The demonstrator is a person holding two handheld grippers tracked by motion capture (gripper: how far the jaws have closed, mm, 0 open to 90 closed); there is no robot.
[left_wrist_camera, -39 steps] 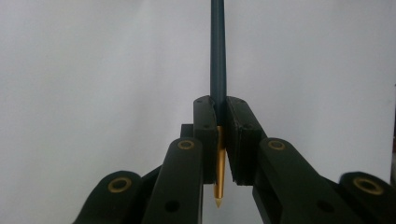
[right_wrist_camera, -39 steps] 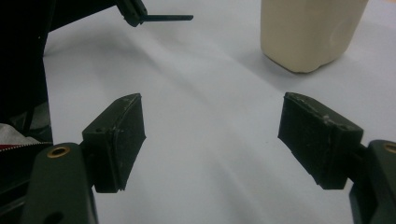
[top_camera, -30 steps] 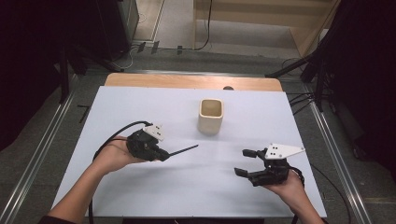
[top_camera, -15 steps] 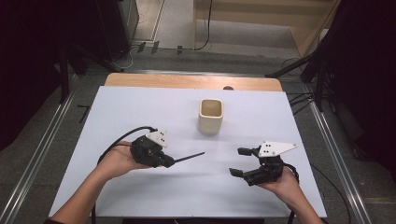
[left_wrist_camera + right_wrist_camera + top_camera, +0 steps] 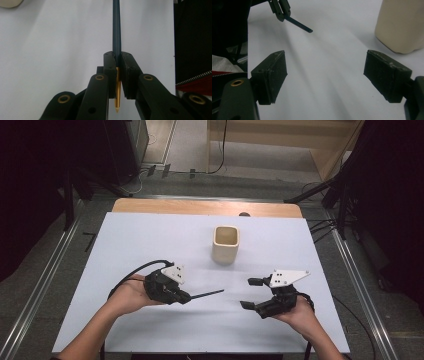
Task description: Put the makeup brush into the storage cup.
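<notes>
Clamping pen, left gripper jaws closed.

High view looks down over table; gripper views close, low; all share cup.

A slim dark blue-black pencil with a gold-coloured pointed tip is sitting clamped between the jaws of the left claw, its long shaft sticking out level over the white desk and pointing toward the right claw. The gold tip is poking back behind the jaws in the left gripper view. A cream, square-sided open cup with rounded corners is standing upright near the desk's middle, well apart from the pencil.
</notes>
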